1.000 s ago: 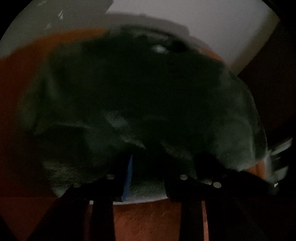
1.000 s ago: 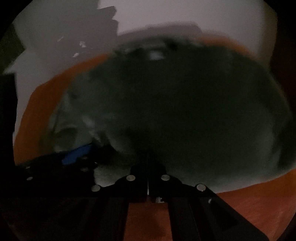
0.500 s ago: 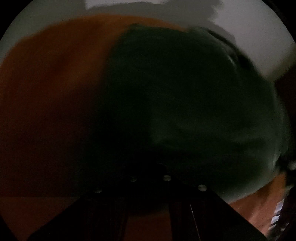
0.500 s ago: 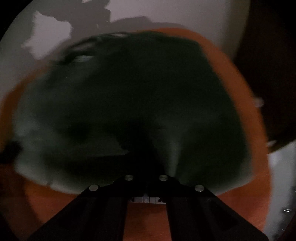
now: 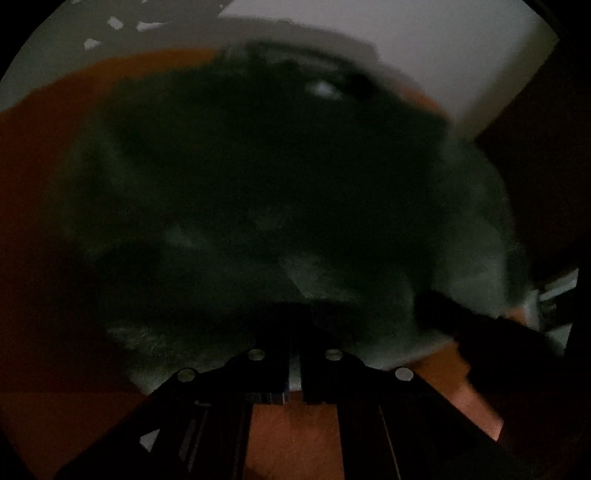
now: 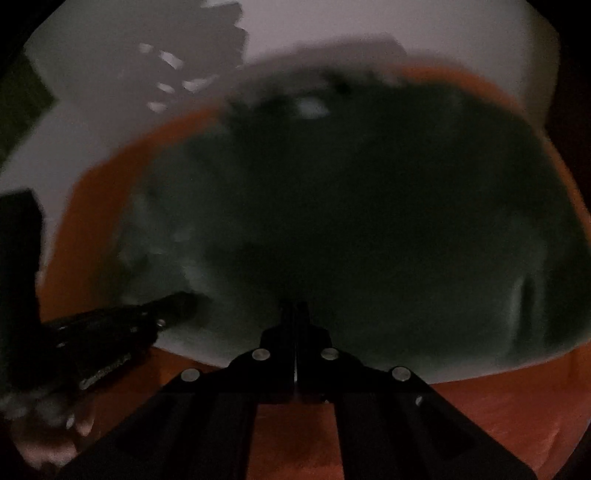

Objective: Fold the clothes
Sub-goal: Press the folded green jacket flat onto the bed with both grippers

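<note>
A dark green garment (image 5: 258, 192) (image 6: 369, 221) lies spread on the orange table (image 5: 291, 435) (image 6: 480, 413), with a small white label (image 5: 325, 90) (image 6: 312, 107) at its far edge. My left gripper (image 5: 295, 314) is shut on the garment's near edge, and pale cloth shows between its fingers. My right gripper (image 6: 295, 308) is shut on the same near edge, further right. Each gripper also shows in the other's view: the right gripper (image 5: 461, 325) comes in from the right, the left gripper (image 6: 166, 312) from the left. The picture is dim and blurred.
A pale wall (image 5: 424, 44) (image 6: 332, 29) rises just behind the table's far edge, with shadows cast on it. Dark furniture (image 5: 546, 155) stands at the right. Bare orange tabletop (image 5: 37, 177) lies left of the garment.
The left jaws stood apart around the garment's near edge and have closed on it. Both views swung sideways half a second ago and are back over the garment.
</note>
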